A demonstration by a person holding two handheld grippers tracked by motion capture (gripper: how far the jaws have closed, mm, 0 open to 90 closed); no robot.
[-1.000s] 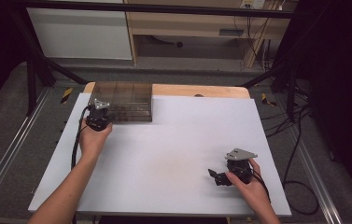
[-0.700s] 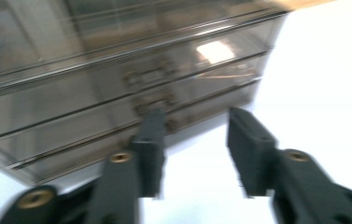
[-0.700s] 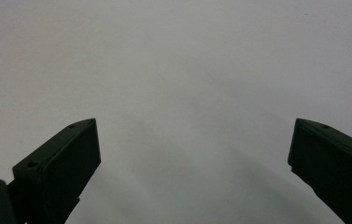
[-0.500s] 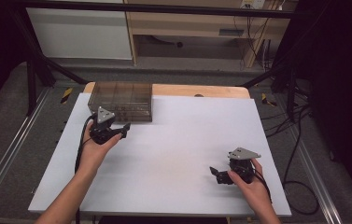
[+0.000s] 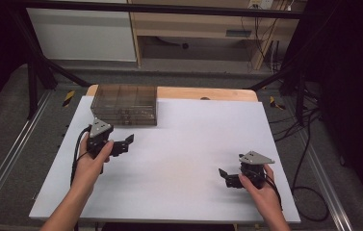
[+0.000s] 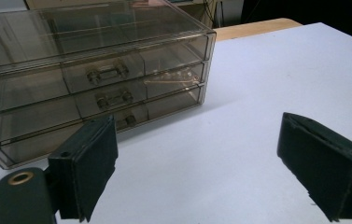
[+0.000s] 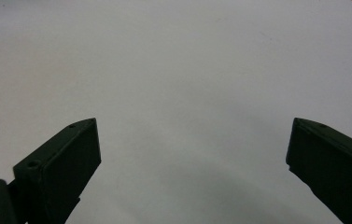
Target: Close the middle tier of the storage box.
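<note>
A smoky clear three-drawer box (image 5: 125, 103) stands at the back left of the white table (image 5: 184, 139). In the left gripper view the box (image 6: 94, 79) has all drawers pushed in, and a thin pale item (image 6: 171, 78) shows in the middle drawer. My left gripper (image 5: 126, 145) hovers just in front of the box, clear of it. Its jaws have just been opening and now stand open (image 6: 197, 154) with only bare table between them. My right gripper (image 5: 225, 178) rests near the front right of the table, open (image 7: 192, 140) over bare white surface.
A strip of wooden tabletop (image 5: 208, 93) shows behind the white sheet. Black frame bars (image 5: 39, 72) and metal rails flank the table. Cables (image 5: 309, 144) lie on the floor to the right. A pale cabinet and wooden shelf stand beyond the table.
My left gripper drew back from the front of the drawer box toward the near right and its jaws opened. The right gripper stayed where it was.
</note>
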